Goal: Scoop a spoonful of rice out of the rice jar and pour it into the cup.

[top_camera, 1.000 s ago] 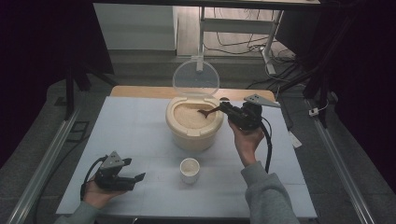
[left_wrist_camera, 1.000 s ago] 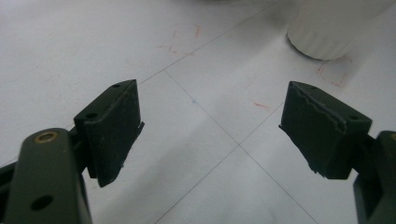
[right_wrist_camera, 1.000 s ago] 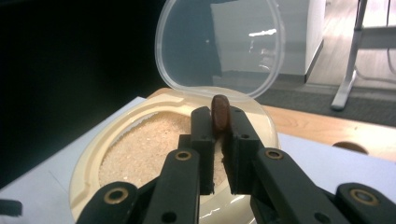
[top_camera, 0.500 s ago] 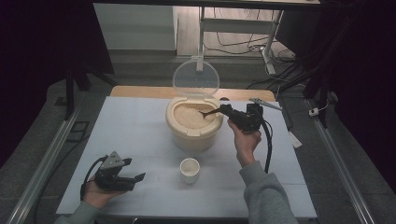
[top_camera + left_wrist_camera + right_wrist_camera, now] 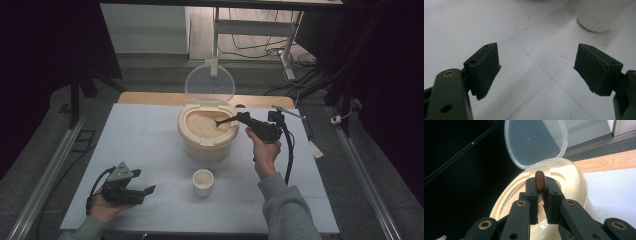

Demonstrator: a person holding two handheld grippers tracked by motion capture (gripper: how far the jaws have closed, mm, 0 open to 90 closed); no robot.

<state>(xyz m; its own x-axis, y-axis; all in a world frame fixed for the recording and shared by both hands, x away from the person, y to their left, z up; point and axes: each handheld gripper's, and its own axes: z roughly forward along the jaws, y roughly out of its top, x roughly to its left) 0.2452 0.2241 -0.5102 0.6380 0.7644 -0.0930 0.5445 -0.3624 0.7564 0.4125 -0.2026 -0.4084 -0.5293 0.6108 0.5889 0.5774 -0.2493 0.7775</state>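
Observation:
A cream rice container [image 5: 207, 142] stands at the table's middle with its clear lid [image 5: 210, 82] hinged up behind it; pale rice [image 5: 202, 121] fills it. My right gripper [image 5: 243, 118] is shut on the handle of a dark brown spoon [image 5: 225, 120], whose bowl end reaches into the rice. In the right gripper view the spoon handle [image 5: 540, 180] sticks up between the pressed jaws, with the container rim [image 5: 574, 180] beyond. A small white cup [image 5: 203, 181] stands in front of the container. My left gripper [image 5: 148, 191] rests open at the front left, its jaws wide apart over bare table, the cup [image 5: 602, 13] ahead.
The table is covered with a white sheet [image 5: 150, 145] over a wooden top [image 5: 150, 98]. Metal rails [image 5: 47, 170] run along both sides. Behind the table, cables and a frame [image 5: 250, 30] stand on the floor.
The right hand has shifted the spoon a little, tipping its bowl end lower into the rice. The left hand has kept still.

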